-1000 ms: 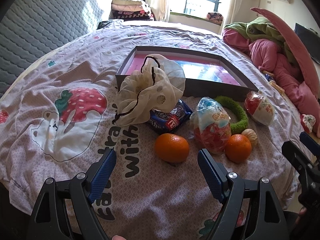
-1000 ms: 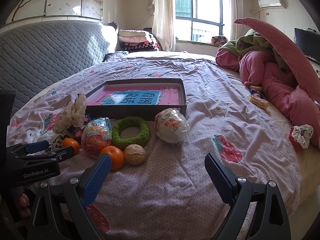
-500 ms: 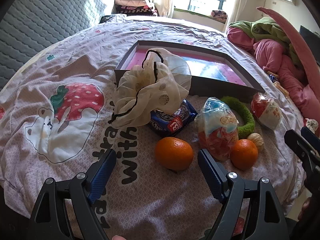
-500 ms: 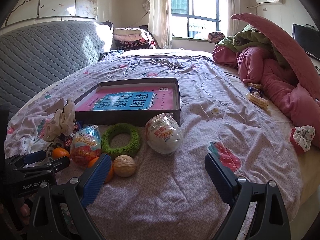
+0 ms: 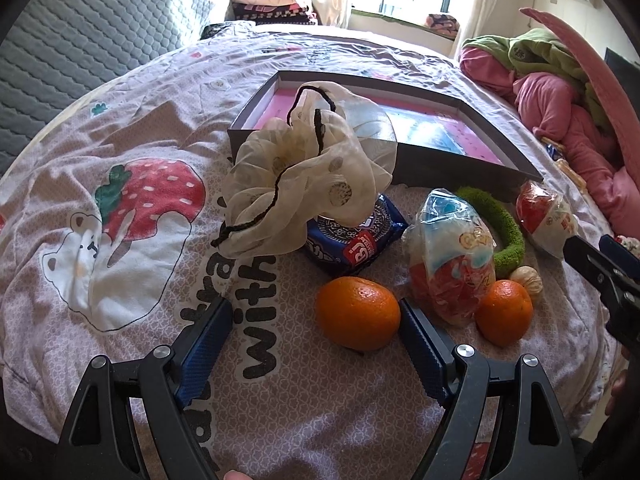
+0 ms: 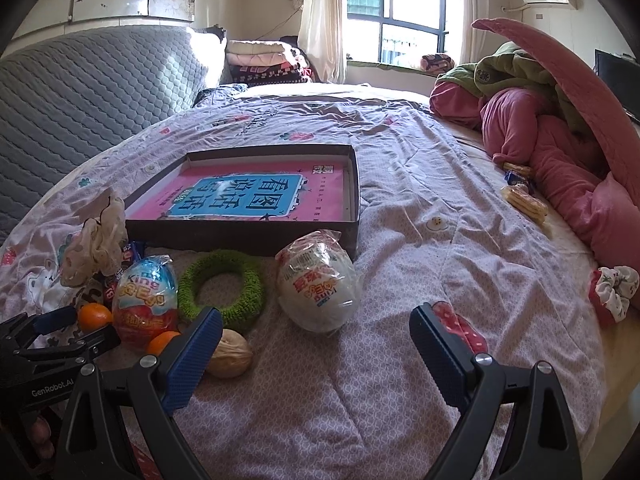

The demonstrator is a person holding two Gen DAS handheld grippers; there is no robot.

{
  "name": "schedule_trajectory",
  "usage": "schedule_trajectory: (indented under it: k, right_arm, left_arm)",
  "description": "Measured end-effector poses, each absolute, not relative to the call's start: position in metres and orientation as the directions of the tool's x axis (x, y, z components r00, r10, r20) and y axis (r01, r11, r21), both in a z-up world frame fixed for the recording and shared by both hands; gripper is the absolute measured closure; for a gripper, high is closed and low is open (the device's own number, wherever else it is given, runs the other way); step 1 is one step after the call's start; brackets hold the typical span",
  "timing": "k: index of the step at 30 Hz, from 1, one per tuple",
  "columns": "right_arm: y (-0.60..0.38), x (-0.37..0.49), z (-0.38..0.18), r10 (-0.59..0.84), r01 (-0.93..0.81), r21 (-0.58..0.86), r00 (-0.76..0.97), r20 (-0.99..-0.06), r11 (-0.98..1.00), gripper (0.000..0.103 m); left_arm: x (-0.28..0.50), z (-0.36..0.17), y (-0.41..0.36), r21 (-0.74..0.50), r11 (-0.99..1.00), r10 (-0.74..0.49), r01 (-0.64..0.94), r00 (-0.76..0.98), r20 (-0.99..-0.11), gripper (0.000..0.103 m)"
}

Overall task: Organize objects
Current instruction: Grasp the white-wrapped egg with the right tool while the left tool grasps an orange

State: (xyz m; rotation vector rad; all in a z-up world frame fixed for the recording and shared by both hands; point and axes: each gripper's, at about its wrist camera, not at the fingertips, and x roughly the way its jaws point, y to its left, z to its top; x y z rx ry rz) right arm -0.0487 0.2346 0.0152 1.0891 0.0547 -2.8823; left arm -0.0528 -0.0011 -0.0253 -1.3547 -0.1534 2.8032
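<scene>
A shallow dark box (image 5: 460,156) (image 6: 248,236) with a pink and blue sheet inside lies on the bed. In front of it lie a cream scrunchie (image 5: 304,184), a blue cookie pack (image 5: 356,240), two oranges (image 5: 358,312) (image 5: 505,312), a wrapped toy egg (image 5: 452,264) (image 6: 145,300), a green ring (image 6: 222,284), a walnut (image 6: 230,358) and a white wrapped egg (image 6: 318,284). My left gripper (image 5: 316,340) is open and empty, its right finger beside the near orange. My right gripper (image 6: 316,354) is open and empty, just short of the white egg.
Pink and green bedding (image 6: 560,120) is heaped at the right. A red and white scrunchie (image 6: 614,292) and snack packets (image 6: 524,200) lie near it. A grey quilted headboard (image 6: 80,88) stands at the left. The bed's edge runs close on the right.
Both grippers have moved forward and closer to the objects. The left gripper's right finger now sits beside the near orange. Both stay open.
</scene>
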Motion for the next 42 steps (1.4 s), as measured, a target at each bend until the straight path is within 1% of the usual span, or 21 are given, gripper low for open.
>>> schedule_trajectory:
  k: [5, 16, 23, 24, 25, 26, 30, 31, 33, 34, 36, 38, 40, 42]
  right_arm:
    - [0.237, -0.059, 0.017, -0.038, 0.071, -0.024, -0.753, -0.657, -0.997, 0.008]
    - [0.242, -0.084, 0.009, -0.026, 0.076, -0.043, -0.729, -0.684, -0.996, 0.010]
    - [0.242, -0.097, -0.002, -0.028, 0.092, -0.050, -0.691, -0.722, -0.994, 0.017]
    - [0.241, -0.098, -0.003, -0.027, 0.096, -0.054, -0.688, -0.725, -0.994, 0.021]
    - [0.241, -0.099, -0.003, -0.028, 0.098, -0.055, -0.688, -0.726, -0.994, 0.022]
    - [0.241, -0.100, -0.004, -0.030, 0.102, -0.054, -0.685, -0.728, -0.993, 0.024]
    - [0.241, -0.105, -0.008, -0.057, 0.123, -0.035, -0.670, -0.740, -0.992, 0.033]
    - [0.240, -0.106, -0.009, -0.058, 0.127, -0.036, -0.666, -0.743, -0.991, 0.034]
    - [0.239, -0.108, -0.012, -0.059, 0.137, -0.042, -0.655, -0.753, -0.990, 0.042]
    - [0.238, -0.108, -0.013, -0.065, 0.142, -0.038, -0.653, -0.755, -0.989, 0.044]
    - [0.237, -0.108, -0.014, -0.074, 0.148, -0.030, -0.650, -0.757, -0.989, 0.051]
    - [0.238, -0.107, -0.013, -0.082, 0.148, -0.021, -0.654, -0.752, -0.989, 0.053]
    - [0.240, -0.107, -0.012, -0.087, 0.145, -0.012, -0.657, -0.749, -0.989, 0.053]
    - [0.242, -0.106, -0.012, -0.094, 0.140, 0.002, -0.658, -0.747, -0.990, 0.053]
  left_arm:
    - [-0.055, -0.026, 0.001, -0.091, -0.996, 0.060, 0.018, -0.623, -0.780, 0.019]
    - [-0.060, -0.026, 0.008, -0.084, -0.996, 0.057, 0.014, -0.624, -0.779, 0.019]
    - [-0.063, -0.027, 0.012, -0.071, -0.997, 0.047, 0.014, -0.623, -0.781, 0.022]
    - [-0.063, -0.027, 0.012, -0.069, -0.998, 0.045, 0.014, -0.623, -0.781, 0.023]
    - [-0.063, -0.027, 0.012, -0.066, -0.998, 0.043, 0.014, -0.624, -0.780, 0.028]
    - [-0.063, -0.027, 0.012, -0.065, -0.998, 0.042, 0.014, -0.626, -0.779, 0.031]
    - [-0.065, -0.028, 0.012, -0.066, -0.998, 0.045, 0.011, -0.622, -0.782, 0.033]
    - [-0.065, -0.028, 0.012, -0.067, -0.998, 0.046, 0.010, -0.622, -0.782, 0.035]
    - [-0.064, -0.028, 0.013, -0.074, -0.997, 0.057, 0.002, -0.622, -0.781, 0.045]
    - [-0.064, -0.028, 0.014, -0.078, -0.997, 0.062, -0.002, -0.621, -0.781, 0.050]
    - [-0.063, -0.027, 0.016, -0.082, -0.997, 0.069, -0.008, -0.622, -0.780, 0.054]
    - [-0.061, -0.027, 0.017, -0.088, -0.996, 0.079, -0.017, -0.622, -0.779, 0.062]
    - [-0.060, -0.026, 0.018, -0.093, -0.995, 0.089, -0.025, -0.623, -0.778, 0.065]
    - [-0.059, -0.025, 0.018, -0.097, -0.995, 0.092, -0.026, -0.623, -0.777, 0.065]
